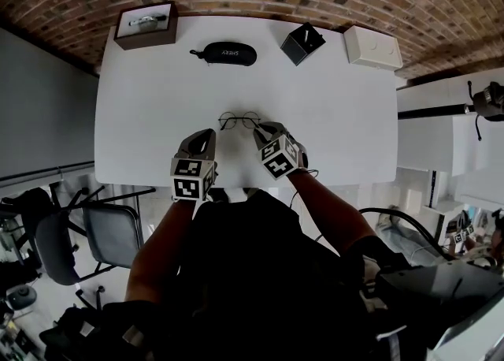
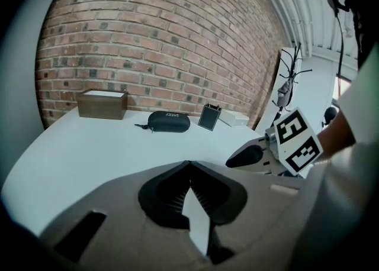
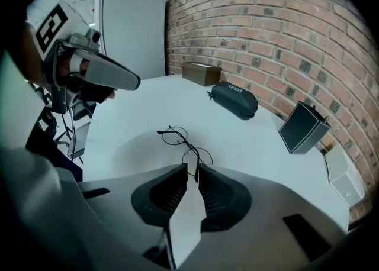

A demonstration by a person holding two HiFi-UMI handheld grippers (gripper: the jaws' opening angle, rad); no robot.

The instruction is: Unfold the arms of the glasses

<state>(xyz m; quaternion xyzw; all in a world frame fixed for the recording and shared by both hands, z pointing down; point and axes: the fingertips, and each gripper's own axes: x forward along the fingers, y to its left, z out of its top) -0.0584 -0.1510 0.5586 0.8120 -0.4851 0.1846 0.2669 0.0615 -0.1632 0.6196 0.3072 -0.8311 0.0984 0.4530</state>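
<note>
- We are keeping the left claw [image 2: 189,164] closed, its tips meeting with nothing between them, near the front edge of the white surface [image 1: 331,115].
- We are holding the right claw [image 3: 192,169] slightly parted. One thin arm of the glasses [image 3: 173,136] is running in between its tips, and the pads are not visibly pressing on it.
- The glasses are lying mid-surface, just beyond both claws.
- A dark case [image 1: 228,53] and a wooden box [image 1: 146,27] are sitting along the far edge.

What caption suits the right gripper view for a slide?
Right gripper, jaws astride one arm of wire glasses on a white table; case and brick wall behind.
</note>
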